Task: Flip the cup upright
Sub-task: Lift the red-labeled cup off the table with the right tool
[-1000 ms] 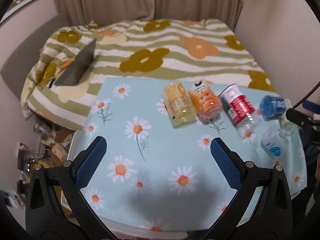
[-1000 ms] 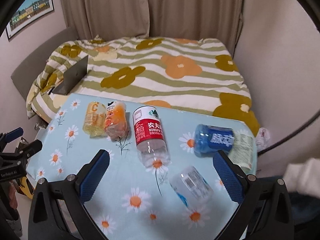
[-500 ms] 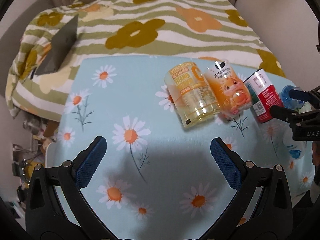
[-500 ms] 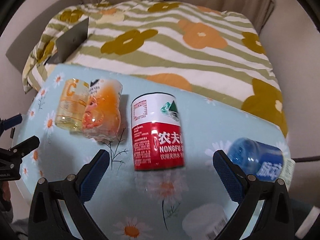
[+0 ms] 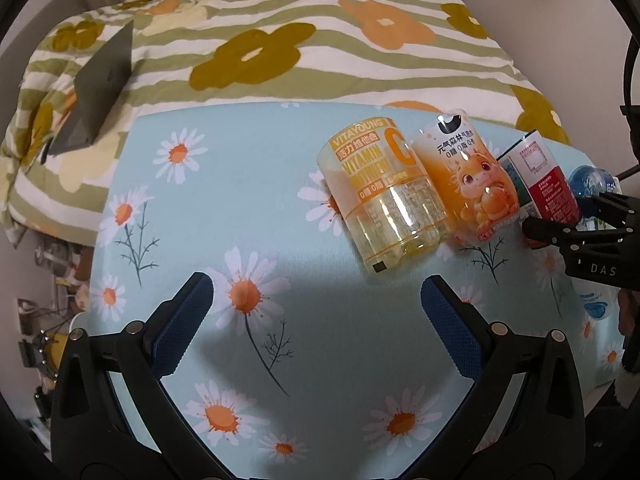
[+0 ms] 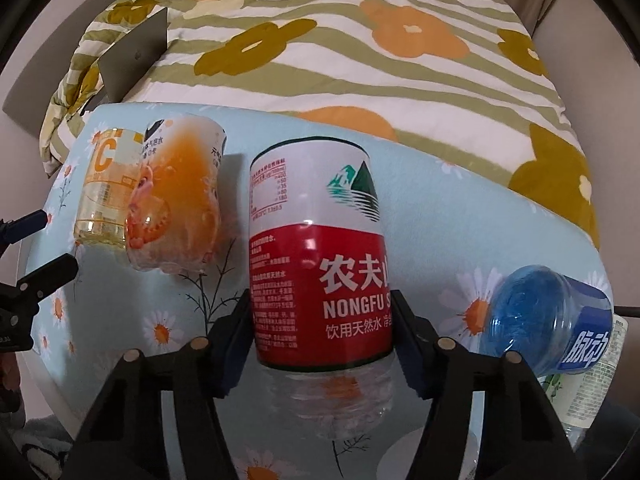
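Note:
Several cut-bottle cups lie on their sides on a daisy-print table. My right gripper [image 6: 322, 340] is shut on the red-and-white Nongfu cup [image 6: 316, 256], its pads against both sides of the label; the cup still lies on the cloth. That cup also shows in the left wrist view [image 5: 540, 180]. To its left lie an orange dragon cup [image 6: 180, 204] and a yellow vitamin C cup [image 6: 104, 192]. My left gripper [image 5: 316, 304] is open and empty, hovering over the table short of the yellow cup [image 5: 384, 196] and the orange cup [image 5: 468, 184].
A blue cup [image 6: 548, 320] lies at the right table edge, with a pale green-labelled one [image 6: 596, 376] beside it. A bed with a flowered quilt [image 5: 304, 40] lies behind the table, with a grey laptop [image 5: 100, 84] on it. Clutter sits on the floor at left.
My right gripper has moved forward and down and closed on the red-and-white cup. My left gripper has moved slightly closer to the yellow and orange cups, still open.

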Motion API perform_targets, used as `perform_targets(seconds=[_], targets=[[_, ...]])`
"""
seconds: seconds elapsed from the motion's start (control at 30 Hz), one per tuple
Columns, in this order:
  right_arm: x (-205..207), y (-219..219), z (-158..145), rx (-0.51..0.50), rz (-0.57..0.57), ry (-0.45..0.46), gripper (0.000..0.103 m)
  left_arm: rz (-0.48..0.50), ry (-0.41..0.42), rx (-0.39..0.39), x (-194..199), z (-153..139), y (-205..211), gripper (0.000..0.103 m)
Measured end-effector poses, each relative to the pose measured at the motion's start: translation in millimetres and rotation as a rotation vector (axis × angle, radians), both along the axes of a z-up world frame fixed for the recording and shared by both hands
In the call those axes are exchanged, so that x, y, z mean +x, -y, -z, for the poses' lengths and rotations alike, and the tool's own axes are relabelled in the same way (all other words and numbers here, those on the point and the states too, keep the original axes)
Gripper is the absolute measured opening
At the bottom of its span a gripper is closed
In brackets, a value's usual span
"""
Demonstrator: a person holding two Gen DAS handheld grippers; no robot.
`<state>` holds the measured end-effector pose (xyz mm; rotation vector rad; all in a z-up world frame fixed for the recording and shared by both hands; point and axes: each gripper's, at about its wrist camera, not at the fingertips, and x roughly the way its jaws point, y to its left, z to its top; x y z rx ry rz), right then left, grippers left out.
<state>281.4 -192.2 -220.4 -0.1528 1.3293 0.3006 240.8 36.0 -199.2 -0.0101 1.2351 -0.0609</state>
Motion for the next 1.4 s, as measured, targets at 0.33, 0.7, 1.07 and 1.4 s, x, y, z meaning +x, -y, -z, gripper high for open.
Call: perform_targets(seconds=[0.33, 0.7, 1.07, 1.4], targets=[[-10, -3, -19, 0.036, 0.012, 0.049, 0.059, -0.046, 0.052, 0.006, -21, -20, -2, 0.103], [-75, -4, -72, 0.097, 0.074, 0.106, 0.059, -0.121, 0.166, 0.024, -84, -70, -6, 0.103], [-149, -23, -52, 0.091, 0.241, 0.057, 0.059, -0.059, 0.133, 0.016, -125, -53, -25, 0.103], [-176, -40, -9, 0.109, 0.381, 0.055, 0.059, 0.007, 0.07, 0.014, -141, -19, -41, 0.103]])
